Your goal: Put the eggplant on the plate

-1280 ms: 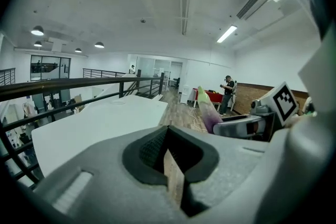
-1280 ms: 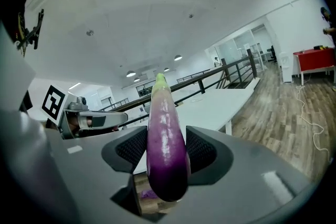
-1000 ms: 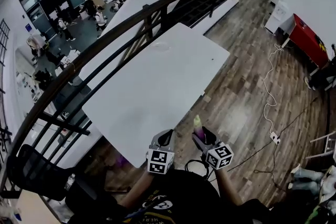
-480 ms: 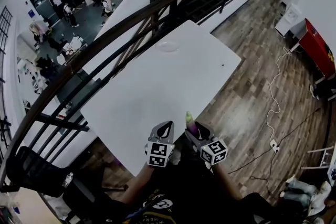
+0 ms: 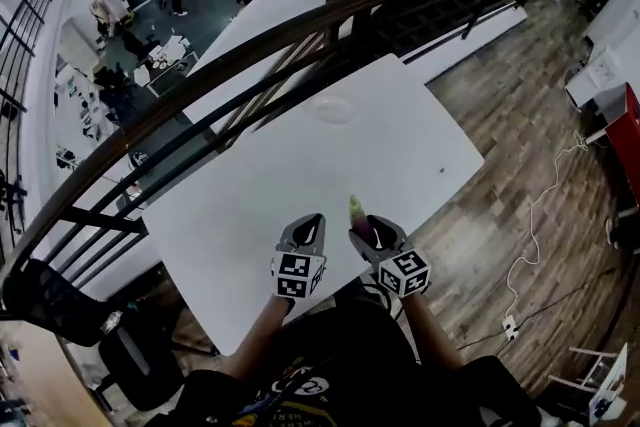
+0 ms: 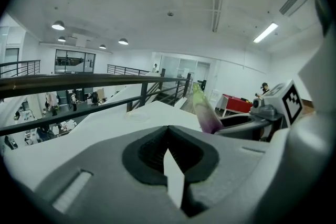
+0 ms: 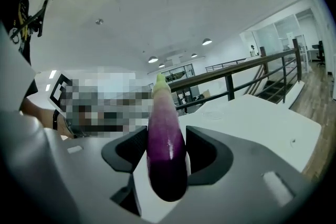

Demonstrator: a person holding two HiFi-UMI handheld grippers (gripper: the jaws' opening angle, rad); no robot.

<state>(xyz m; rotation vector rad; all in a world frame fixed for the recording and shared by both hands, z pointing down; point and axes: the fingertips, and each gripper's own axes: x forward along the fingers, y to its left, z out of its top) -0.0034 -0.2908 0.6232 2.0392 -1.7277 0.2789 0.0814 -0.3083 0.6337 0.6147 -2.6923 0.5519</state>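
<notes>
A purple eggplant (image 5: pixel 363 223) with a pale green tip sticks up out of my right gripper (image 5: pixel 372 233), which is shut on its thick lower part (image 7: pixel 165 149). My left gripper (image 5: pixel 305 231) hangs close beside it on the left, jaws together with nothing between them. Both hover over the near edge of the white table (image 5: pixel 270 185). The clear plate (image 5: pixel 333 108) lies at the table's far end, well ahead of both grippers. From the left gripper view the eggplant (image 6: pixel 206 113) shows at the right and the plate (image 6: pixel 137 114) faintly ahead.
A dark railing (image 5: pixel 250 55) runs behind the table, with a drop to a lower floor beyond it. Wooden floor with a white cable (image 5: pixel 540 235) lies to the right. A black chair (image 5: pixel 60 305) stands at the near left.
Both grippers have travelled forward together, from over the floor in front of the table to above its near edge. The eggplant stayed in the right gripper's hold.
</notes>
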